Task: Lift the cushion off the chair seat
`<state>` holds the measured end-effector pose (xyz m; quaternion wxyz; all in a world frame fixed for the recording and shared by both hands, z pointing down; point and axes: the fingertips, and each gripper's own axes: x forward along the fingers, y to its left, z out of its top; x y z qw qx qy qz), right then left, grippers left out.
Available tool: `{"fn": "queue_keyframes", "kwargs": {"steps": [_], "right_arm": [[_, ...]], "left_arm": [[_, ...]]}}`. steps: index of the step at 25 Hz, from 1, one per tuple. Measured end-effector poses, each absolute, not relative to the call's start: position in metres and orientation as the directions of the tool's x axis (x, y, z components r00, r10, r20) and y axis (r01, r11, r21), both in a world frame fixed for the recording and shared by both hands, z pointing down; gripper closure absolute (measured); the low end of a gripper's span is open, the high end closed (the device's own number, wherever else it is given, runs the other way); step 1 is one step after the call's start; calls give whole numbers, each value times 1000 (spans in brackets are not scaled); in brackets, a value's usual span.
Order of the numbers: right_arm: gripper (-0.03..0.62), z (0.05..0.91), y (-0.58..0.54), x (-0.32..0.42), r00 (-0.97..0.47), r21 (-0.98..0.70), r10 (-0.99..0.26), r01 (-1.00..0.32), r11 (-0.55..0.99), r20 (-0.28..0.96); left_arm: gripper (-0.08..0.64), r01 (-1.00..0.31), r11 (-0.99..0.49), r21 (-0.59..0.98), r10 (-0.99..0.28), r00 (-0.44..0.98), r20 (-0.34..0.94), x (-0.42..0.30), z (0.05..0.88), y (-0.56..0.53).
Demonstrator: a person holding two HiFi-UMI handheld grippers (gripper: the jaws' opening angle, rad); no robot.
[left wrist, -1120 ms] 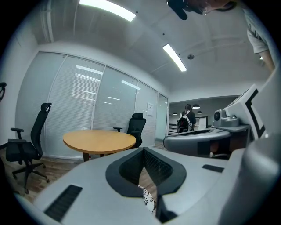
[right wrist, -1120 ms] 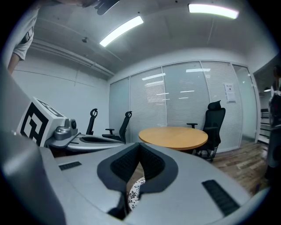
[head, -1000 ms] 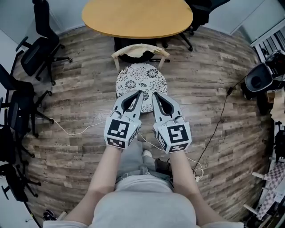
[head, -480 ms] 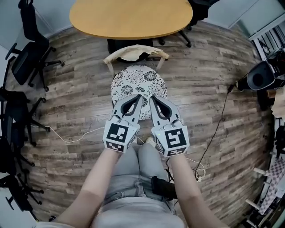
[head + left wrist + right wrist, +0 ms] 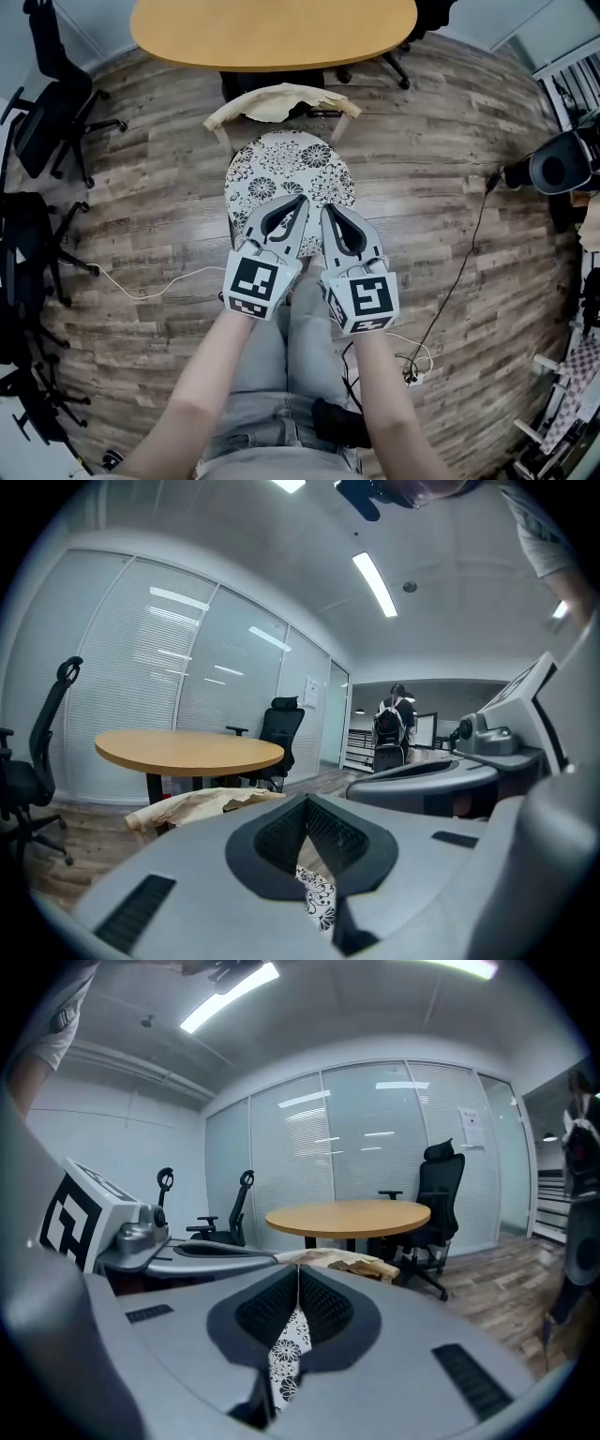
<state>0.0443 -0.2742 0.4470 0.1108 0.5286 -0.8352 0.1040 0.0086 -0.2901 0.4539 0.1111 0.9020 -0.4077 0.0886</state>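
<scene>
1. The cushion (image 5: 286, 169) is a round pad with a black-and-white flower print. It lies flat on the seat of the chair (image 5: 281, 99), covering the seat from edge to edge, just in front of the chair's tan back.
2. Judged from its thin, flat look, it is probably light and soft, so it should droop if raised by 1 edge. The cloth cover likely gives a fair grip, and nothing about it seems breakable.
3. The best hold appears to be the near rim, with 2 pinches set apart left and right so the pad comes up level and does not fold. Whether ties fasten it to the chair cannot be seen.
4. The left gripper (image 5: 300, 199) hangs over the near part of the cushion. Its jaws are pressed together at the tips with nothing between them, and the flower print shows only through the gap behind the tips.
5. The right gripper (image 5: 326, 210) sits just beside it, over the same near edge, jaws also pressed together and empty. Both would need to spread before any pinch.
6. Whether either tip touches the cloth cannot be told.
7. Beyond the chair stands a round wooden table (image 5: 272, 33). Black office chairs (image 5: 47, 122) stand at the left on the plank floor (image 5: 422, 141), where a white cable (image 5: 155, 286) also lies.
</scene>
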Motion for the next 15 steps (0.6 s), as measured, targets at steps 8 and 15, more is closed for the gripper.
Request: {"fn": "queue_keyframes", "kwargs": {"steps": [8, 15], "right_arm": [[565, 519, -300, 73, -395, -140, -833, -918, 370, 387], [555, 575, -313, 101, -377, -157, -810, -926, 343, 449]], "left_arm": [[555, -741, -666, 87, -694, 658, 292, 22, 504, -319], [555, -743, -657, 129, -679, 658, 326, 35, 558, -328]]}}
